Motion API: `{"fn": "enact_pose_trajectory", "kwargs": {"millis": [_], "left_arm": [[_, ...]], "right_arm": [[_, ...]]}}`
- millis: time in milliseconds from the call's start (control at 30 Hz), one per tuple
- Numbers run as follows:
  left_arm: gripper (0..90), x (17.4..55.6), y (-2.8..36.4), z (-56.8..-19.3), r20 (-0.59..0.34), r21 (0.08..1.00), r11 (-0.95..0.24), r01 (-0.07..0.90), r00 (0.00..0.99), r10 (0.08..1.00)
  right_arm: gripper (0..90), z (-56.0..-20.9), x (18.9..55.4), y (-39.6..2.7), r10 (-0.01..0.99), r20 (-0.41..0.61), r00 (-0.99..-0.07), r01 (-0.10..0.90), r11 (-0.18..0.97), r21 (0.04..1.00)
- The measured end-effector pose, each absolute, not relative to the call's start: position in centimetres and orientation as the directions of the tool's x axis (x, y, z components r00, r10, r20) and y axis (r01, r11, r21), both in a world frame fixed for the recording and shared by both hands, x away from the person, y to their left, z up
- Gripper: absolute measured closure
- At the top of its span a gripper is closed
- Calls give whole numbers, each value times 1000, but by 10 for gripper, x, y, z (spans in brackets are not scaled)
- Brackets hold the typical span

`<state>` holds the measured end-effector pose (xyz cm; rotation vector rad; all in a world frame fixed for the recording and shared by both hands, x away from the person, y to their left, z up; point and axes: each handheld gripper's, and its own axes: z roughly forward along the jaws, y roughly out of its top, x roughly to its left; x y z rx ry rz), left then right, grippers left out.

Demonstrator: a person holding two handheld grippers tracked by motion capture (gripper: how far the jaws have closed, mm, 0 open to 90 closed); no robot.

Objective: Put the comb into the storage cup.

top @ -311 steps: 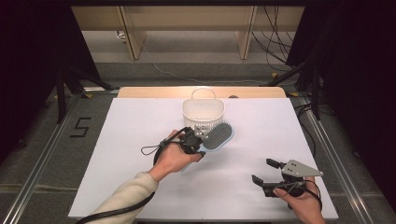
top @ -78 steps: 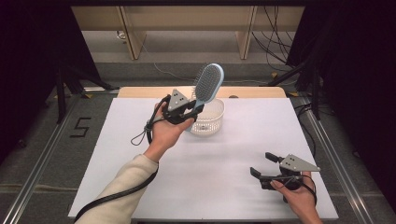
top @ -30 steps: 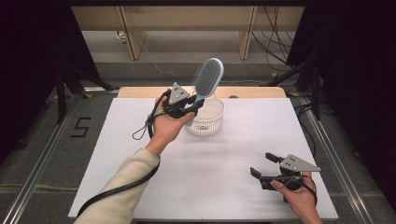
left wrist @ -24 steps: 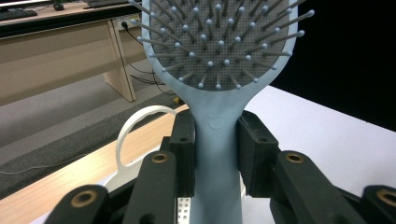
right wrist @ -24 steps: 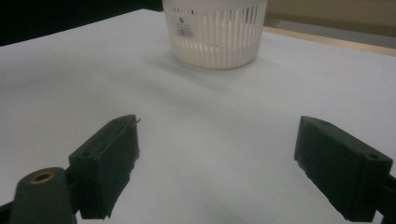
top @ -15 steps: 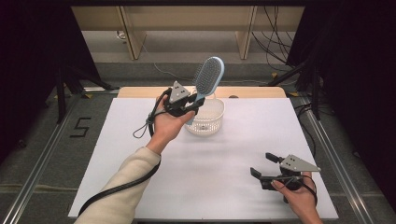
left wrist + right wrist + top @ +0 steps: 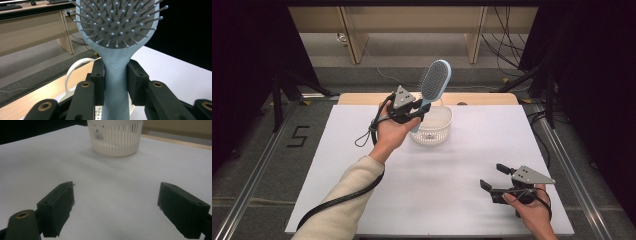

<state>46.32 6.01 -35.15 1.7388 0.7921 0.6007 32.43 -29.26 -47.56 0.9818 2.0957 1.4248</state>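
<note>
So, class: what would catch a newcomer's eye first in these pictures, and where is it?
The pale blue hairbrush, held upright by its handle in the left gripper, stands over the white basket at the table's far edge. Its bristled head looms large in the left gripper view. The right gripper rests open near the table's front right corner.

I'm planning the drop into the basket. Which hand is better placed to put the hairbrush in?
Left. The left gripper already clamps the hairbrush by its handle, above the basket. The right gripper stands open near the table's front edge.
</note>
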Motion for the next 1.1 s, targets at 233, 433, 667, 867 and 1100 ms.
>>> {"fn": "enact_pose_trajectory", "kwargs": {"millis": [233,433,667,867,1100], "left_arm": [[696,464,59,-351,12,957,-198,212,652,758],[696,465,58,-350,11,957,-196,212,651,759],[696,467,57,-349,17,957,-201,210,650,760],[696,470,57,-350,17,955,-204,215,647,762],[696,472,58,-351,21,953,-209,218,644,765]], "right_arm": [[146,-476,324,-293,748,47,-662,319,224,921],[146,-476,324,-293,748,47,-662,319,224,921],[146,-476,324,-293,748,47,-662,319,225,921],[146,-476,324,-293,748,48,-662,320,223,921],[146,-476,324,-292,748,49,-662,320,223,921]]}}
